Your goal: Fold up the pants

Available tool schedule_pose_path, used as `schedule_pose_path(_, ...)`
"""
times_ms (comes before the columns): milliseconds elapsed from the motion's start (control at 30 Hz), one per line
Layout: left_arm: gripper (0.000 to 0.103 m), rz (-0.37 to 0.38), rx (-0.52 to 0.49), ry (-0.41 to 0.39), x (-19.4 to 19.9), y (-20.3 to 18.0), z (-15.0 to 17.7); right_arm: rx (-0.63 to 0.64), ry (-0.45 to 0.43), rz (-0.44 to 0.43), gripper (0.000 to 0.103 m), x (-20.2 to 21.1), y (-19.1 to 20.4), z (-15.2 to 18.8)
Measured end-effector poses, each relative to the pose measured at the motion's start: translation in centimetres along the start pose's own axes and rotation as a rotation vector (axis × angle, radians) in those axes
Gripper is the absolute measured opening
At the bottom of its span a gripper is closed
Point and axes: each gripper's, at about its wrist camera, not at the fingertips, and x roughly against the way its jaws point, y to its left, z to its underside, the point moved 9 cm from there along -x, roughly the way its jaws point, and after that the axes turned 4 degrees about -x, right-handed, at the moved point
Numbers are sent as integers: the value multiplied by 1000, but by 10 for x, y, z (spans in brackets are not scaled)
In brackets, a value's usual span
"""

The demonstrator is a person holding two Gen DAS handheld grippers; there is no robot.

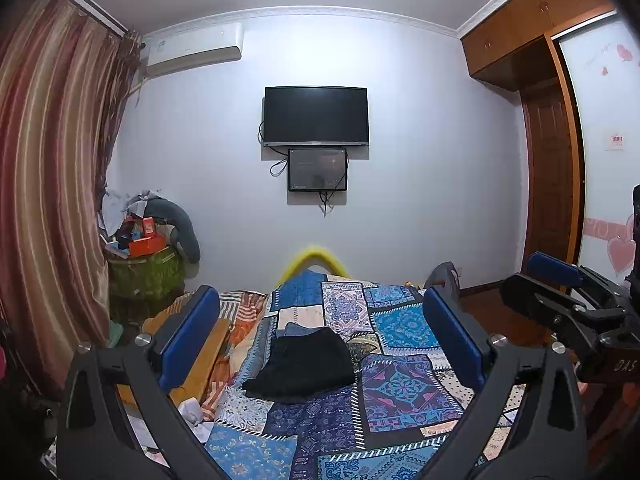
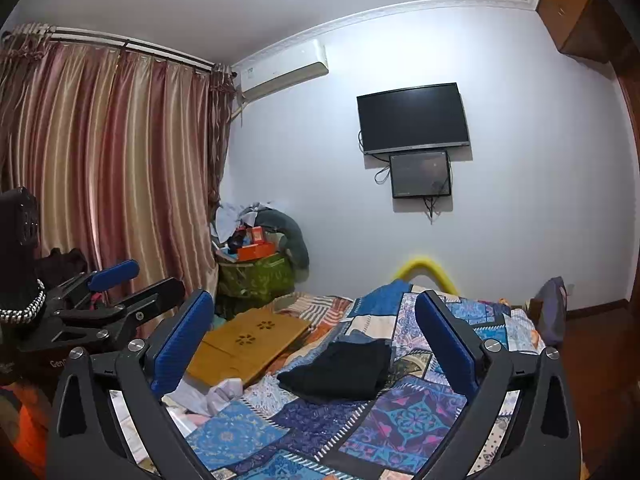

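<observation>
Black pants lie folded into a compact stack on the patchwork quilt of a bed. My left gripper hovers in front of and above them, open wide, with nothing between its blue pads. The right wrist view shows the same pants on the quilt, framed by my right gripper, which is also open wide and empty. Each gripper shows at the edge of the other's view: the right gripper at the right, the left gripper at the left. Neither touches the pants.
A wooden lap desk lies on the bed left of the pants, with crumpled white cloth in front of it. A green bin piled with clutter stands by the striped curtain. A TV hangs on the far wall.
</observation>
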Motion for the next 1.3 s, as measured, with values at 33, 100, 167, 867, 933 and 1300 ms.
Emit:
schedule_pose_path(33, 103, -6, -2, -3, 1, 0, 1, 0, 0, 0, 102, 0, -1, 1)
schedule_pose_path(100, 103, -11, -7, -4, 1, 0, 2, 0, 6, 0, 102, 0, -2, 5)
schedule_pose_path(167, 103, -11, -11, -2, 1, 0, 4, -5, 15, 0, 102, 0, -3, 8)
schedule_pose_path(867, 103, 24, 9, 19, -3, -8, 12, -22, 51, 25, 102, 5, -11, 13)
schedule_pose_path(933, 103, 27, 10, 19, -3, -8, 11, -21, 53, 26, 102, 6, -11, 13)
schedule_pose_path(1300, 103, 51, 14, 16, -3, -10, 12, -22, 58, 26, 102, 6, -10, 14)
